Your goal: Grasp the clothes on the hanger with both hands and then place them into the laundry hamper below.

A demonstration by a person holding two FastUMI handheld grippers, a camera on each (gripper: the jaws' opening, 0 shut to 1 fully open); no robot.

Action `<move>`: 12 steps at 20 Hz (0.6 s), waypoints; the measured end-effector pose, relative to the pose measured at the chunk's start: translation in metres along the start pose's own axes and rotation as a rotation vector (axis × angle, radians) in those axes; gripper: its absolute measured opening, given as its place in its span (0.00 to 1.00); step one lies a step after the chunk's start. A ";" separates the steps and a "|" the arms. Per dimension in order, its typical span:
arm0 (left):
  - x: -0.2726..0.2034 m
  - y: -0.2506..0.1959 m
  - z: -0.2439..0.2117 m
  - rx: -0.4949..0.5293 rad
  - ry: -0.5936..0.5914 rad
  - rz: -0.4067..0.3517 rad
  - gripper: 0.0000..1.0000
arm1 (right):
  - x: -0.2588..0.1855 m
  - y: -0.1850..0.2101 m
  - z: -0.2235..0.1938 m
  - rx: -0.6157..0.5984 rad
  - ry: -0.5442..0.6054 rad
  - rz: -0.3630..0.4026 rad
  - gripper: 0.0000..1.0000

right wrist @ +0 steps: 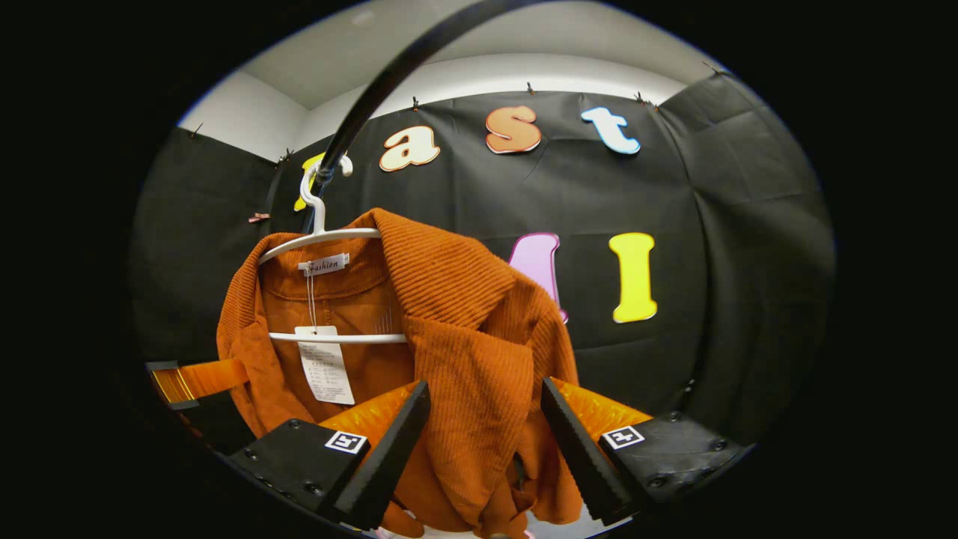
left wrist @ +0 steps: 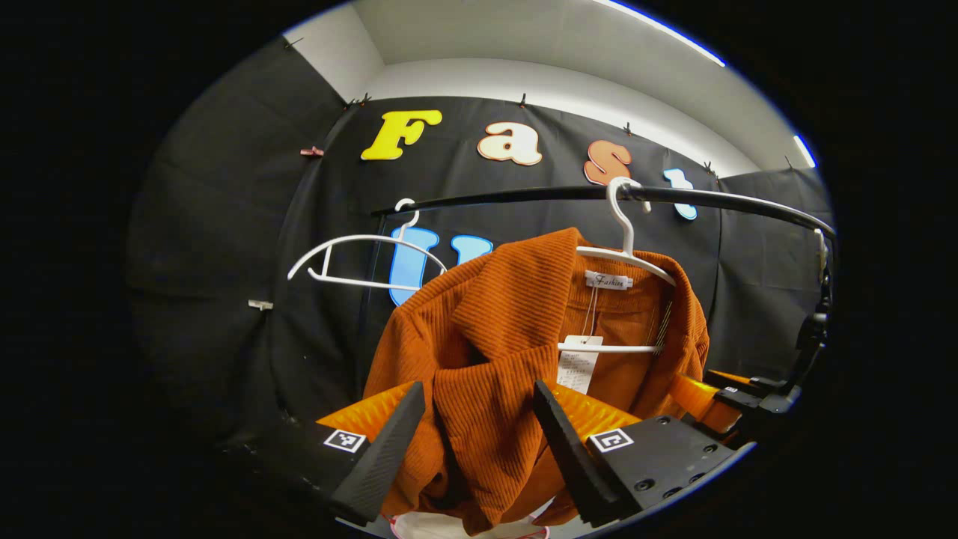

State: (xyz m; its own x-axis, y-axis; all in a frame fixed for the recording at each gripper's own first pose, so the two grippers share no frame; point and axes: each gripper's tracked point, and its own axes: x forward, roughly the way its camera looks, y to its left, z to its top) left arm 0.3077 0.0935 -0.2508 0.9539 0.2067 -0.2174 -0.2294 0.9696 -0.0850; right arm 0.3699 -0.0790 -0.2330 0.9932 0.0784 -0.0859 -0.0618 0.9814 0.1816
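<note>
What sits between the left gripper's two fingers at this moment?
A fold of the orange corduroy jacket hangs between the left gripper fingers, as the left gripper view shows; the jaws stand open around it.

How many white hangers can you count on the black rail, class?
2: an empty hanger toward the rail's left end in the left gripper view, and the hanger carrying the orange jacket. Others may lie out of view.

In the right gripper view we read "Fashion" in script on the white neck label [right wrist: 324, 264] sewn inside the collar of the orange jacket [right wrist: 449, 337], left of centre. In the left gripper view the same neck label [left wrist: 608, 281] sits right of centre, its word less clear. The paper hang tag [right wrist: 325, 367] carries print too small to read.
</note>
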 end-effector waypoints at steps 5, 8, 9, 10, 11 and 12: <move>0.018 -0.016 -0.024 -0.070 0.036 -0.110 0.89 | 0.006 0.024 -0.008 0.050 0.024 0.138 0.98; 0.027 -0.021 -0.033 -0.123 0.052 -0.139 0.89 | 0.010 0.030 -0.011 0.004 0.027 0.144 0.98; 0.030 -0.016 -0.034 -0.149 0.057 -0.120 0.90 | 0.013 0.032 -0.012 -0.010 0.029 0.140 0.98; 0.031 -0.018 -0.033 -0.191 0.062 -0.109 0.89 | 0.015 0.037 -0.014 -0.018 0.032 0.148 0.98; 0.030 -0.024 -0.030 -0.232 0.064 -0.112 0.89 | 0.018 0.042 -0.014 -0.024 0.034 0.158 0.98; 0.031 -0.029 -0.027 -0.243 0.049 -0.107 0.89 | 0.021 0.042 -0.013 -0.033 0.035 0.156 0.98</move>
State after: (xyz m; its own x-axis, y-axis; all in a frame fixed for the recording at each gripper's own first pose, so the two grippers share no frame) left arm 0.3385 0.0679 -0.2809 0.9662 0.0925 -0.2408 -0.1731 0.9246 -0.3393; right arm 0.3869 -0.0337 -0.2400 0.9674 0.2354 -0.0932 -0.2184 0.9622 0.1626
